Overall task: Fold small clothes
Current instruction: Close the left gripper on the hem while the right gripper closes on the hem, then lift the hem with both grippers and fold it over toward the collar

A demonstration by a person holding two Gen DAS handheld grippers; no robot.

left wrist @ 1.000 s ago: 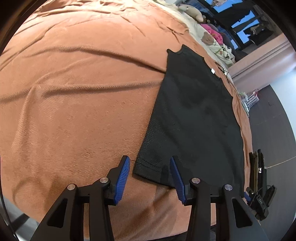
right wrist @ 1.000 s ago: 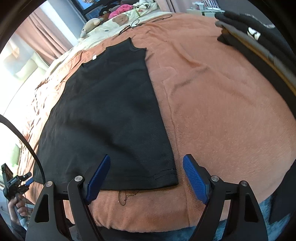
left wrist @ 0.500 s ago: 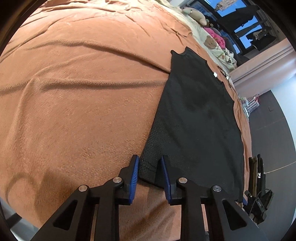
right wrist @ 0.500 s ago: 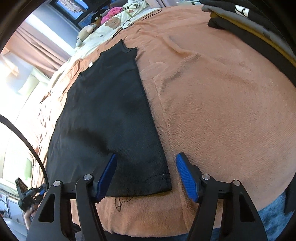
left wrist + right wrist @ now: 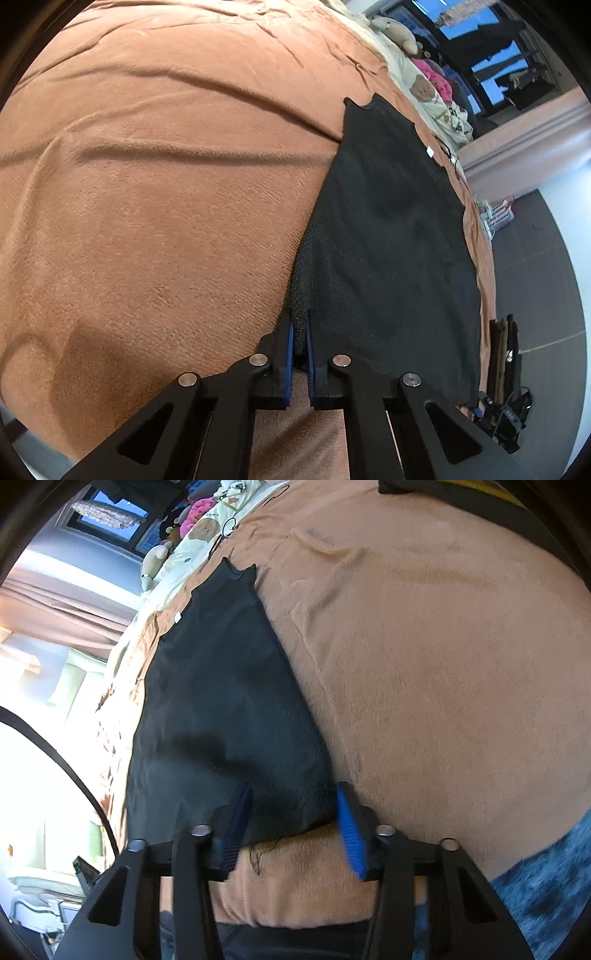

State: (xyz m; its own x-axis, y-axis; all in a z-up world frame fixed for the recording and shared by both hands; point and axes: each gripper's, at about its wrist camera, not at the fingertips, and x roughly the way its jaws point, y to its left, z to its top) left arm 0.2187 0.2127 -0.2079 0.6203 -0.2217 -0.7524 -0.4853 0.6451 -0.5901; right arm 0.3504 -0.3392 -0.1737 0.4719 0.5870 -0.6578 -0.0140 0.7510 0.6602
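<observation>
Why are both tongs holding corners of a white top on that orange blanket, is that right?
Not quite: the top is black, not white, as the left wrist view shows. The left tongs pinch one hem corner; the right tongs have just been closing around the other. The blanket is orange.

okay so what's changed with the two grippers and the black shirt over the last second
The left gripper has shut its jaws on the near hem corner of the black shirt, pinching up a small ridge of cloth. The right gripper has rolled and eased down over the other hem corner, its jaws closing further around it, though a gap still shows. The shirt otherwise lies flat in place on the orange blanket.
</observation>
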